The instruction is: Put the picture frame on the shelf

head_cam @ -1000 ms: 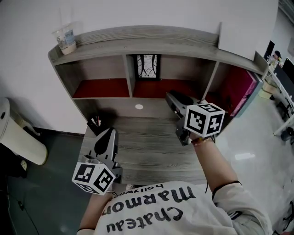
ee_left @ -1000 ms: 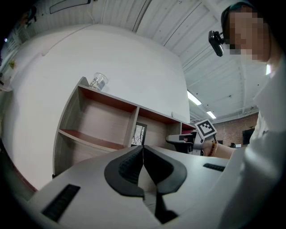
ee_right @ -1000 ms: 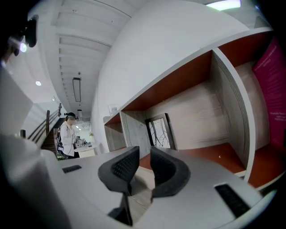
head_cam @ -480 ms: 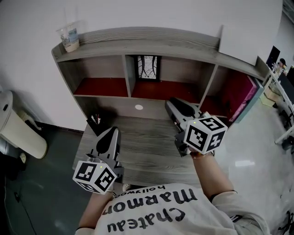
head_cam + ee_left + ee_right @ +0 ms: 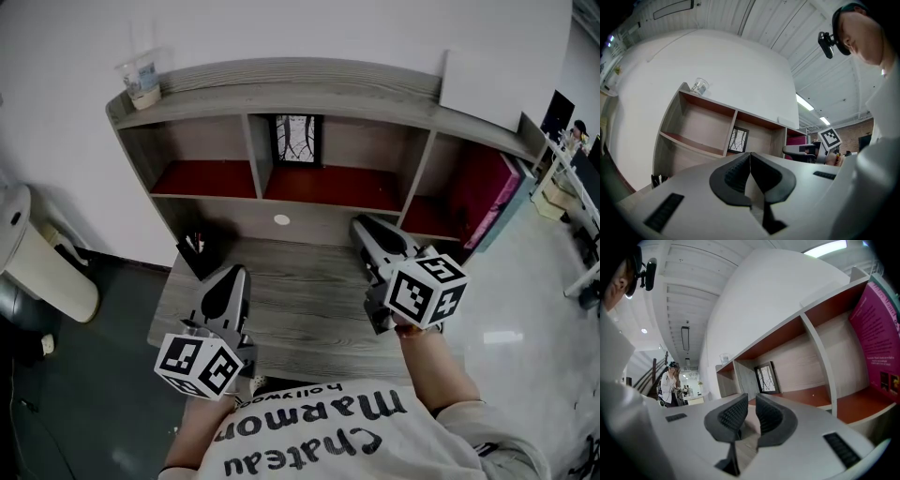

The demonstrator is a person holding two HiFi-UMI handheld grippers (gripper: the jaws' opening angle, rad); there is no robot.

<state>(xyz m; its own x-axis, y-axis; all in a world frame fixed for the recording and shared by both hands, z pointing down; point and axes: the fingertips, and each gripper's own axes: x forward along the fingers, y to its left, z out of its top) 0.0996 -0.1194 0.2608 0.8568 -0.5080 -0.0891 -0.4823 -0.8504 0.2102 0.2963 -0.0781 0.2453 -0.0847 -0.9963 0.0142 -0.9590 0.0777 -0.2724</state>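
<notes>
The picture frame (image 5: 298, 139), black-edged with a branch print, stands upright at the back of the shelf's (image 5: 281, 97) middle compartment, on the red lining. It also shows in the left gripper view (image 5: 737, 140) and the right gripper view (image 5: 767, 378). My right gripper (image 5: 367, 228) hovers over the desk (image 5: 300, 300), well short of the frame, jaws nearly together with only a slit and nothing between them (image 5: 751, 397). My left gripper (image 5: 228, 281) is low over the desk's left front, shut and empty (image 5: 750, 154).
A plastic cup (image 5: 141, 80) sits on the shelf top at the left, and a white board (image 5: 478, 89) leans at its right. A magenta book (image 5: 492, 192) fills the right compartment. A black pen holder (image 5: 195, 251) stands at the desk's left. A white bin (image 5: 37, 272) is on the floor.
My right gripper has drawn back from the shelf toward the person and a little to the right. The left gripper has shifted only slightly. The frame has stayed put.
</notes>
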